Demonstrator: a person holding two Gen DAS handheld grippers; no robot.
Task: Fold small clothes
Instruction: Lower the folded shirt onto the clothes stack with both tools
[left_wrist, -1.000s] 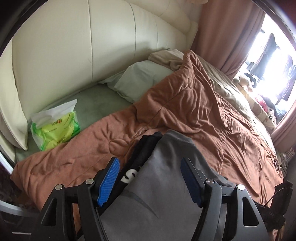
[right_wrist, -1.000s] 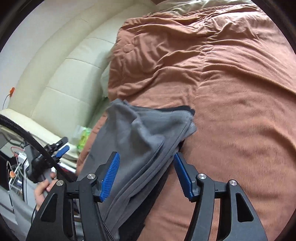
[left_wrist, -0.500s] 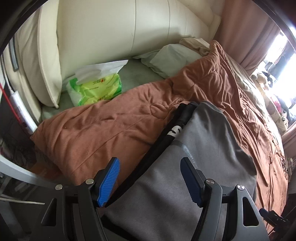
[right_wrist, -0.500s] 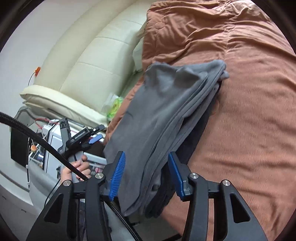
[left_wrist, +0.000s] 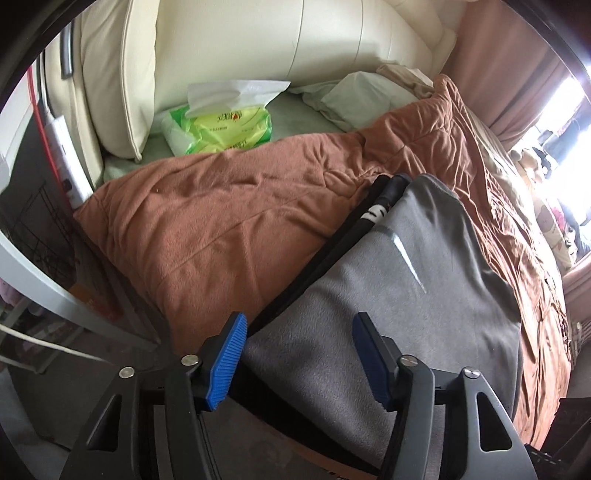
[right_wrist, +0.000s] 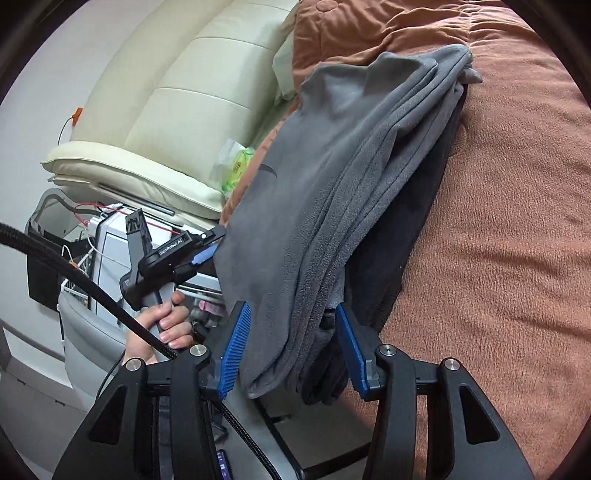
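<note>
Grey garment (right_wrist: 332, 206), folded over a black garment (right_wrist: 402, 236) at the bed (right_wrist: 509, 229) edge, sits between both grippers: right gripper (right_wrist: 291, 354) clenched on it, left gripper (left_wrist: 299, 360) closing unpressed, so uneven pull could slide the stack off.

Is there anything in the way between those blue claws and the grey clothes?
Nothing visible. The grey garment already hangs between the right gripper's blue pads, and its other end lies between the closing jaws of the left gripper. Only the brown blanket lies beneath.
</note>
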